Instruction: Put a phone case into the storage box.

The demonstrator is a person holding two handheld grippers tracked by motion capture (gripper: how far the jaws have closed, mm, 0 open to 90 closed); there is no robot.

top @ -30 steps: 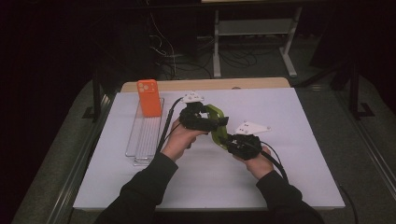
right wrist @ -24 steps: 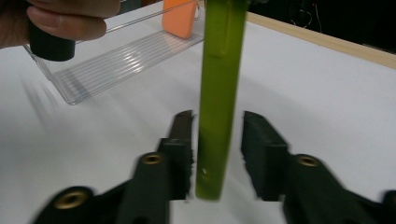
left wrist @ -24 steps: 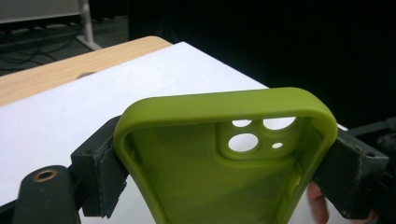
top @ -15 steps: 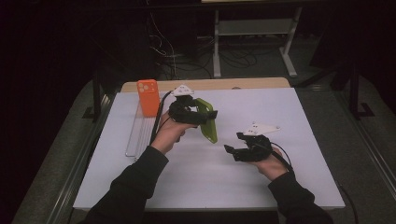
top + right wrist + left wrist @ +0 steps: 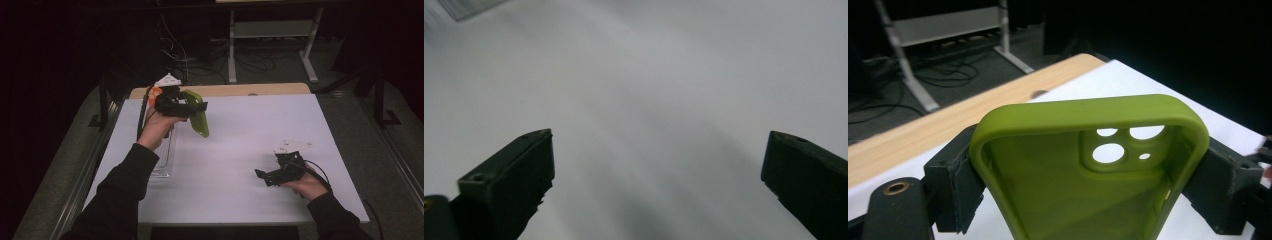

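Left gripper view: I have the green phone case (image 5: pixel 1063 175) clamped across its width in the left tool (image 5: pixel 1088 200), one pad on each long side wall, camera cut-outs toward the far end, open side facing the camera. In the high view the case (image 5: pixel 199 116) hangs from the left tool (image 5: pixel 192 107) above the far-left part of the white counter (image 5: pixel 250 150), clear of the surface.

Handling, as I judge it: the case is light, soft and rubbery. Its side walls appear to bow slightly inward under the pads, so firm pressure will deform it rather than break it. The matte skin should resist slipping. Grip the long side walls near mid-length; avoid the thin bridges around the camera cut-outs.

The right tool (image 5: pixel 270 175) sits low over the near-right counter. Its jaws have just been opening and now stand wide apart with nothing between them, as the right gripper view confirms.

Surroundings: a clear plastic tray (image 5: pixel 165 155) lies under the left forearm, and an orange object (image 5: pixel 155 91) sits behind the left tool. Both lie close to the left hand's path. The counter between the tools is open.
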